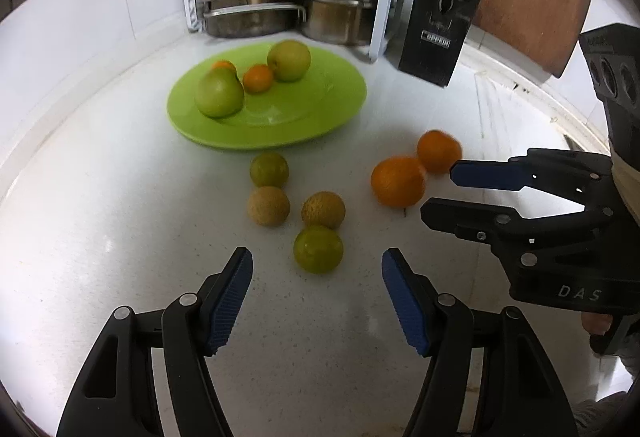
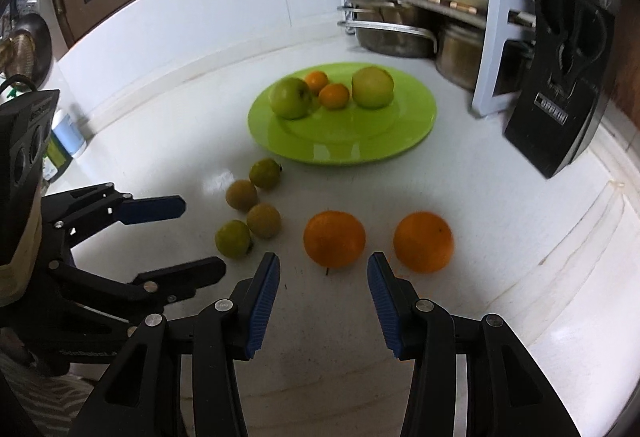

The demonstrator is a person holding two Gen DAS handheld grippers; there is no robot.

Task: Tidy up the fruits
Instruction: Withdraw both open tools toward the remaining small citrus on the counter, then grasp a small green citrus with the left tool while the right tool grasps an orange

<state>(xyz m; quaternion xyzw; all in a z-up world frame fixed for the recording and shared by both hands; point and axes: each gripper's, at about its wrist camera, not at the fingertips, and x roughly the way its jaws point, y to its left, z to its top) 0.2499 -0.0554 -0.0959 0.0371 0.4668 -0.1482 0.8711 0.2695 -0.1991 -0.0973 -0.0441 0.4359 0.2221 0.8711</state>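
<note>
Fruits lie loose on the white counter (image 1: 100, 197) and on the green plate (image 1: 340, 105)

Left wrist view: round fruits with no clear long axis; left gripper (image 1: 317, 293) gapes wide and empty just short of the nearest green lime (image 1: 318, 249), while the right gripper (image 1: 440, 193) is parted beside an orange (image 1: 398, 181)
Right wrist view: right gripper (image 2: 323, 293) spread wide, empty, just before the near orange (image 2: 334, 239); two apples (image 2: 290, 97) sit on the plate (image 2: 360, 145)

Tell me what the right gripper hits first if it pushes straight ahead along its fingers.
Most likely the nearer orange: it lies on the counter just beyond the open right gripper, roughly in line with the gap. Depth is uncertain; the green plate sits farther back.
</note>
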